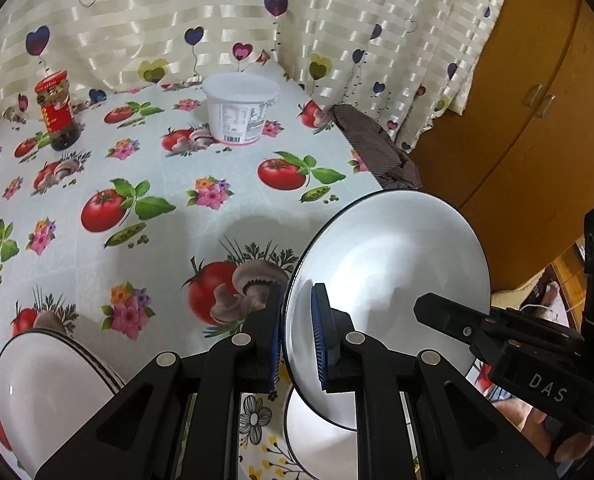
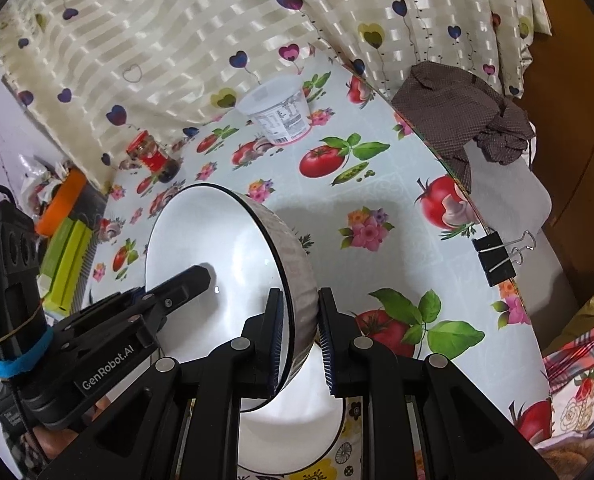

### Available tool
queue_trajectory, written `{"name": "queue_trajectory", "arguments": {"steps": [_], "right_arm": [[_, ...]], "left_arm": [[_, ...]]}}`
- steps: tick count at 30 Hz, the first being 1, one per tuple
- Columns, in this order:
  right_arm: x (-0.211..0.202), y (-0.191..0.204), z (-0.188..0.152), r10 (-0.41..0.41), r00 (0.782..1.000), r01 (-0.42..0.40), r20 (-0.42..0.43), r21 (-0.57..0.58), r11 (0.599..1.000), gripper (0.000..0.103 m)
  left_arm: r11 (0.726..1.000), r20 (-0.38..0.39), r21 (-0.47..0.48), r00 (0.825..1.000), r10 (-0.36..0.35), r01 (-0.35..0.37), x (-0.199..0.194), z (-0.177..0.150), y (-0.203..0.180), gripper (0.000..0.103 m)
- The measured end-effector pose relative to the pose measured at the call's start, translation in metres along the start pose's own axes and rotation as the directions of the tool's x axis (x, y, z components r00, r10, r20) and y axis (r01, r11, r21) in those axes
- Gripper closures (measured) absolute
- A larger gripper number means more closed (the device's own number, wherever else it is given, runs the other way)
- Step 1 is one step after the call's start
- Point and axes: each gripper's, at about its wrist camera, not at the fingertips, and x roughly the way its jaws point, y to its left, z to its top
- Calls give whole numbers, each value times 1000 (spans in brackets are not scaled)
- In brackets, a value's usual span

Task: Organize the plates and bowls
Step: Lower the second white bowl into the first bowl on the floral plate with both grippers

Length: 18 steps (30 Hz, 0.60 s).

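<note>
Left gripper (image 1: pixel 297 344) is clamped on the rim of a shiny steel plate (image 1: pixel 393 280), one blue-padded finger on each face, plate held on edge and clear of the table (image 1: pixel 201 224). Right gripper (image 2: pixel 300 340) is clamped on the wall of a white bowl (image 2: pixel 217 264) with a dark rim line and a patterned outer side, one finger inside, one outside; bowl is tilted up on edge with its opening facing left in the right wrist view. Directly below the held bowl sits another white bowl (image 2: pixel 297 436), upright on a flower-print mat. In the left wrist view a second steel plate (image 1: pixel 317 440) lies under the held one, low in the frame. The held bowl also shows at lower left of the left wrist view, and the right gripper's body crosses in front of the steel plate there. Far side of the table: a white lidded tub (image 1: pixel 239 108) and a red-capped jar (image 1: pixel 57 110), well apart from each other. A brown cloth (image 2: pixel 465 116) hangs over the table's right edge, with a black binder clip (image 2: pixel 493 256) pinning the tablecloth. Curtain (image 1: pixel 217 12) with heart print behind.
</note>
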Motion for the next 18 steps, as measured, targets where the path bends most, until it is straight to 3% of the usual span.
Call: {"name": "queue_trajectory", "arguments": {"steps": [18], "right_arm": [[-24, 2, -11, 26, 1000, -26, 13, 9, 1000, 86]], "left_arm": [[999, 26, 37, 1000, -9, 8, -26, -5, -11, 89]]}}
